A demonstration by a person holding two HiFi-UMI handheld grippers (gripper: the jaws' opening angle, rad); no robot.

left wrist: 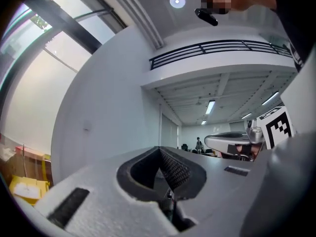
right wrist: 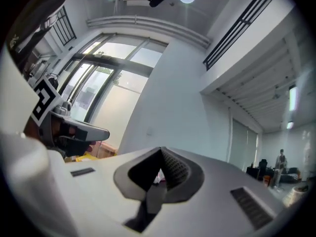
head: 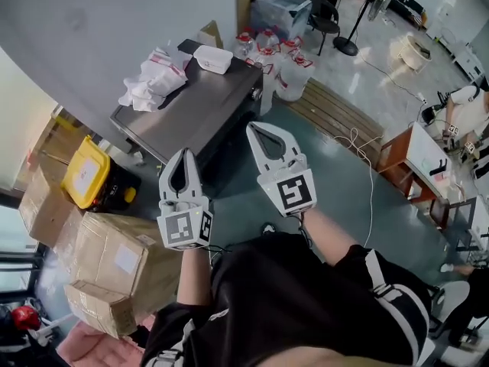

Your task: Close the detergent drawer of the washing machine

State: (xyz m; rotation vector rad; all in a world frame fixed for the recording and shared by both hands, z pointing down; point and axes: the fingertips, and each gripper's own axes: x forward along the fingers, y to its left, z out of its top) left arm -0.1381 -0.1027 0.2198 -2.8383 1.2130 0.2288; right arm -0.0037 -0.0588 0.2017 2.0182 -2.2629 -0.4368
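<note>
Head view: left tool (head: 183, 154) and right tool (head: 257, 127) are raised side by side, each with its jaws pressed together and nothing between them. Both gripper views agree, with only wall and ceiling past the tips. Beyond the tips a grey washing machine (head: 191, 109) stands against the wall, with rags (head: 153, 82) and a white box (head: 213, 58) on its top. Its detergent drawer cannot be made out from this angle. Cardboard boxes (head: 114, 270) sit lower left.

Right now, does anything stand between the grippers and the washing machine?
Nothing visible does. The left gripper and right gripper hang shut and empty in front of the washing machine; its drawer cannot be seen.
</note>
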